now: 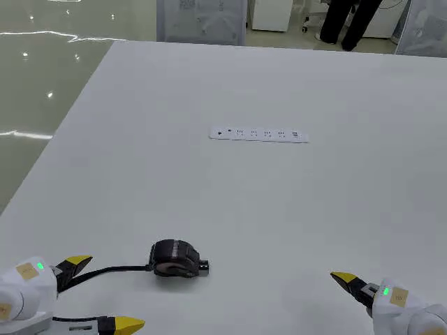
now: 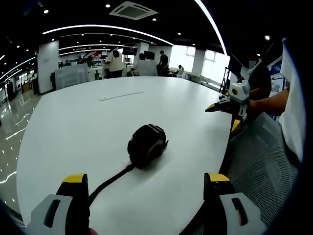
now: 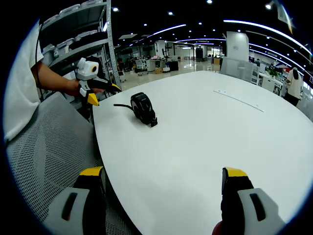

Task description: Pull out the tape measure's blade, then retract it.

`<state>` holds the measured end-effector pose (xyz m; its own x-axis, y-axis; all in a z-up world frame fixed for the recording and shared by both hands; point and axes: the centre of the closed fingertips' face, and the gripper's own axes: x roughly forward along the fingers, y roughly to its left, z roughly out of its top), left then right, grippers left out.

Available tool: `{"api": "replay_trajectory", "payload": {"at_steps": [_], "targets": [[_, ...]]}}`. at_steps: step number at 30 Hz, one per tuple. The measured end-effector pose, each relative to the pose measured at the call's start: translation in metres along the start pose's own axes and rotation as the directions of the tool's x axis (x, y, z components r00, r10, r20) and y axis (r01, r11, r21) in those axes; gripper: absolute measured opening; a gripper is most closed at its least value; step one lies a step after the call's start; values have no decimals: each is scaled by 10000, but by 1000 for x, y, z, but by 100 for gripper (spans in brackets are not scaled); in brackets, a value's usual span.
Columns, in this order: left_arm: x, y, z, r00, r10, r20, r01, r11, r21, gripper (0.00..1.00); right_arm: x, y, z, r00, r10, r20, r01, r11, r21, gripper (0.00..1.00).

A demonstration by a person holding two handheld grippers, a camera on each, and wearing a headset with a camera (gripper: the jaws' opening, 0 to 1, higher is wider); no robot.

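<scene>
A black tape measure (image 1: 175, 259) lies on the white table, its blade tip (image 1: 203, 266) pointing right and a black strap (image 1: 105, 271) trailing left. My left gripper (image 1: 101, 293) stands open at the table's near left, its yellow-tipped fingers on either side of the strap's end, not touching the case. In the left gripper view the tape measure (image 2: 146, 145) sits just ahead of my open left gripper (image 2: 146, 181). My right gripper (image 1: 349, 283) is open at the near right, well apart from the tape measure (image 3: 143, 108), with nothing between its jaws (image 3: 164, 176).
A white power strip (image 1: 259, 134) lies flat in the middle of the table. The table's near edge runs just under both grippers. A person's legs (image 1: 347, 24) stand beyond the far edge. Grey mesh (image 3: 49, 147) lies below the table edge.
</scene>
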<state>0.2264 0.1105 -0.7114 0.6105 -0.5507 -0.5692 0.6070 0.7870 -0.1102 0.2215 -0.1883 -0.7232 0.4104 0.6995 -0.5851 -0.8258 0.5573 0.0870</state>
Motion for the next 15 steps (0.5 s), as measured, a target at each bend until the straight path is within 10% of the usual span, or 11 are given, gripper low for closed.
{"api": "replay_trajectory", "payload": {"at_steps": [15], "targets": [[21, 11, 21, 9980, -542, -336, 576, 9921, 1113, 92, 17, 1, 1, 9973, 492, -538, -533, 9955, -778, 94]]}}
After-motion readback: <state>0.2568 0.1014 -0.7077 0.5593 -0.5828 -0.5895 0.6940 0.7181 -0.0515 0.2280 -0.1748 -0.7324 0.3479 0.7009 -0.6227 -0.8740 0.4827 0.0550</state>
